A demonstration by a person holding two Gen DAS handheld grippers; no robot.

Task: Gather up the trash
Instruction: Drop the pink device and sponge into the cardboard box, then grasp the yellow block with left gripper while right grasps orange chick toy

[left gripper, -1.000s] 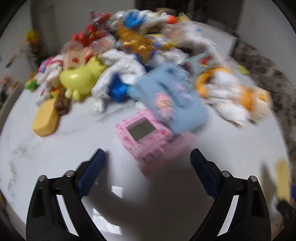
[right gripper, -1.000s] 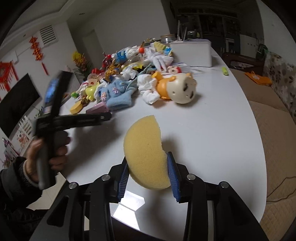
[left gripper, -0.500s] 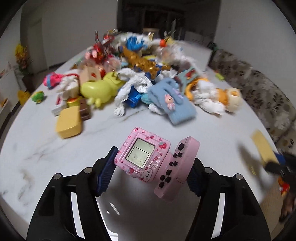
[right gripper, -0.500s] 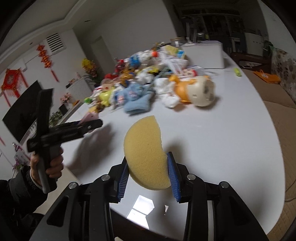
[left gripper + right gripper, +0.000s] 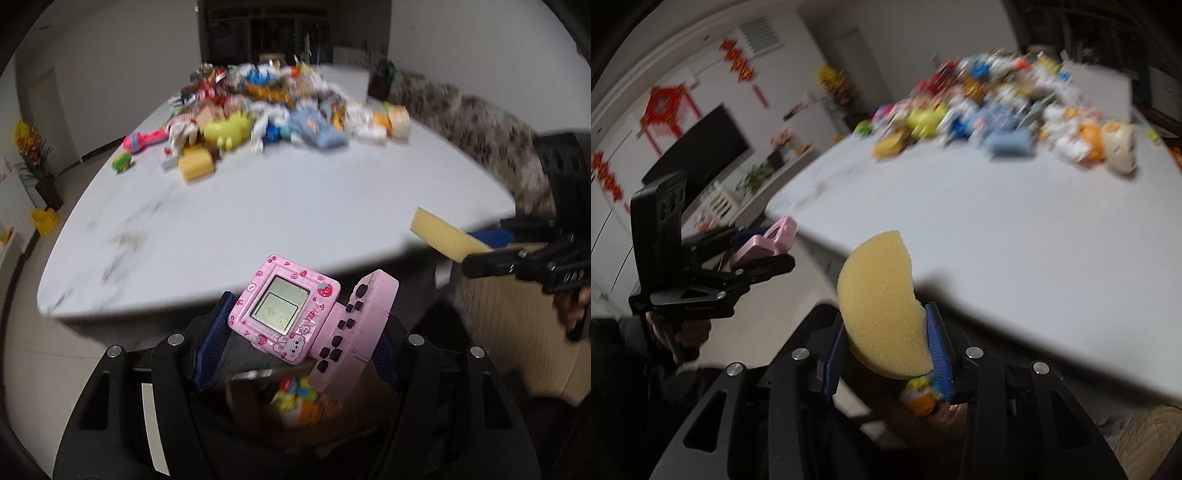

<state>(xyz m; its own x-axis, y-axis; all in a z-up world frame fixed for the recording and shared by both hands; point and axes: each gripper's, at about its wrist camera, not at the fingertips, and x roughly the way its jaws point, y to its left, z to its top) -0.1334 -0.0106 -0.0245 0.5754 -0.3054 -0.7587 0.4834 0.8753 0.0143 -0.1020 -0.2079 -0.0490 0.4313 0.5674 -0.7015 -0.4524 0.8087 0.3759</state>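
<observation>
1. Left claw (image 5: 295, 334) clamped on pink toy game console (image 5: 295, 314); console's screen faces up, its button half is folded toward the right pad.
2. Console is held off the white table (image 5: 258, 206), past the near edge, above a box w/ colourful items (image 5: 295, 402) below.
3. Right claw (image 5: 886, 354) jaws are easing apart, yellow half-round sponge (image 5: 882, 310) sits between the blue pads, upright, pads touching it.
4. Sponge also off the table, just beyond the near edge.
5. Toy pile (image 5: 273, 107) sits at far end of table, well apart from both claws; blurred.
</observation>
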